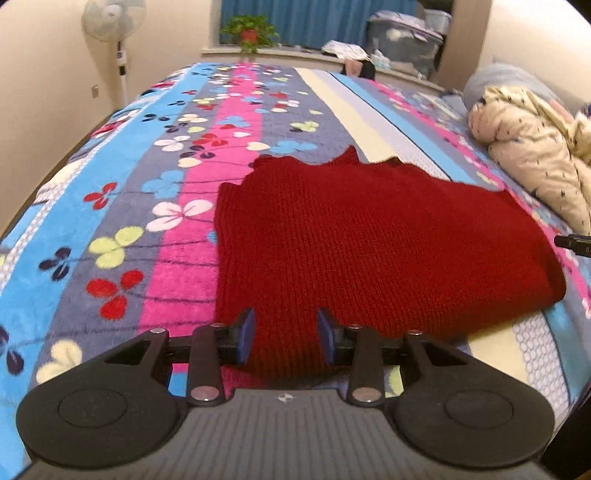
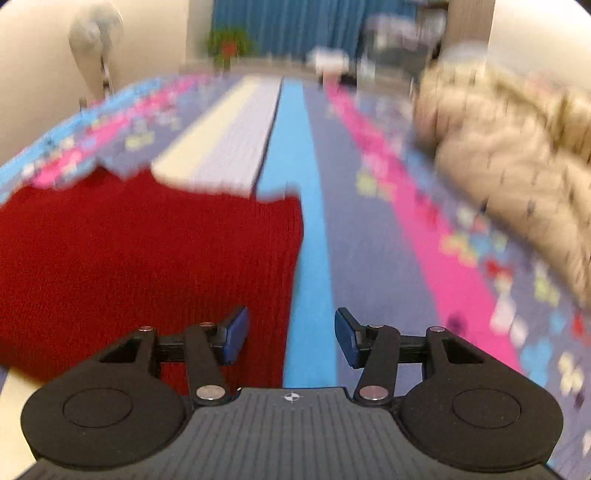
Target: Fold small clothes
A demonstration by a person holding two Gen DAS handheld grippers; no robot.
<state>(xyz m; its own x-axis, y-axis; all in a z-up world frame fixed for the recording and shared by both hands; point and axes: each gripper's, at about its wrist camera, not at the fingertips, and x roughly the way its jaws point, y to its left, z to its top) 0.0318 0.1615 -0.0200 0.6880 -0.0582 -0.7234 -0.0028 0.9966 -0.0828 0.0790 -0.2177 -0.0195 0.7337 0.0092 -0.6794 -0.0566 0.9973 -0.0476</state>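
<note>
A dark red knitted garment (image 1: 369,243) lies flat on a bed covered by a striped, flower-patterned blanket (image 1: 110,184). My left gripper (image 1: 286,336) hovers over the garment's near edge. Its blue pads stand apart and red knit shows in the gap, but nothing is pinched. In the blurred right wrist view the same garment (image 2: 147,258) fills the left half. My right gripper (image 2: 291,339) is open above the garment's right edge and a blue stripe of the blanket (image 2: 310,258), with nothing held.
A crumpled cream garment pile (image 1: 535,147) lies on the bed to the right, also in the right wrist view (image 2: 517,166). Beyond the bed are a standing fan (image 1: 110,22), a potted plant (image 1: 249,31) and storage bins (image 1: 406,37).
</note>
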